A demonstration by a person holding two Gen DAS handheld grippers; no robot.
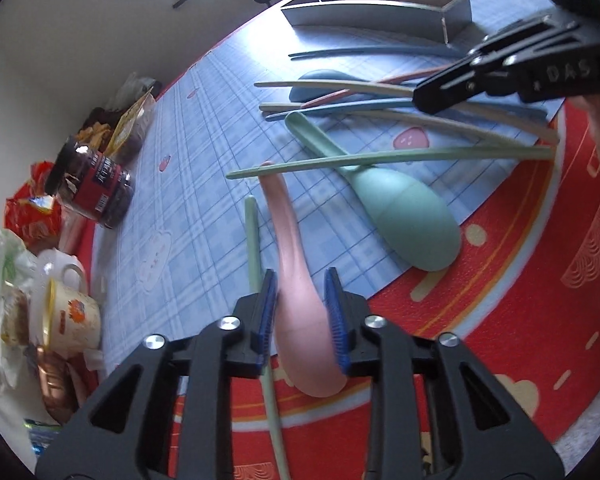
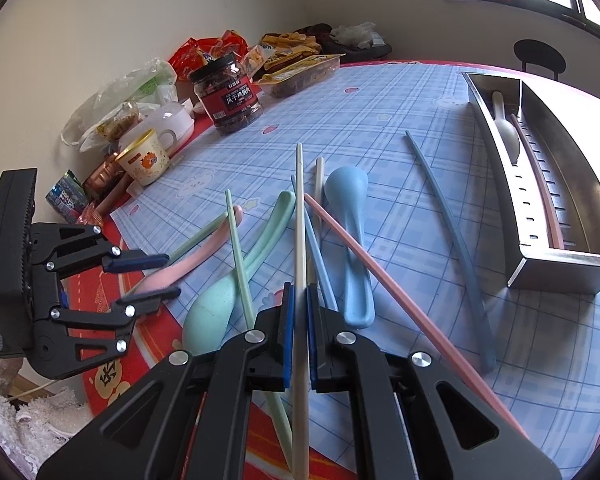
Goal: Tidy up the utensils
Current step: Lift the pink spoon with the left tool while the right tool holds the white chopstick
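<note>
Pink spoon (image 1: 300, 300) lies at the blue mat's (image 1: 204, 152) near edge, bowl between the left gripper's (image 1: 302, 300) narrow, not-quite-pinching jaws. Right gripper (image 2: 299, 332) is clamped on a cream chopstick (image 2: 299, 240). Steel organizer (image 2: 556, 200) sits at the far corner.

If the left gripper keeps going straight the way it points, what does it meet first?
Likely the pink spoon: its bowl already lies between the left gripper's fingers, so they would slide along it toward the handle. Depth is unclear.
</note>
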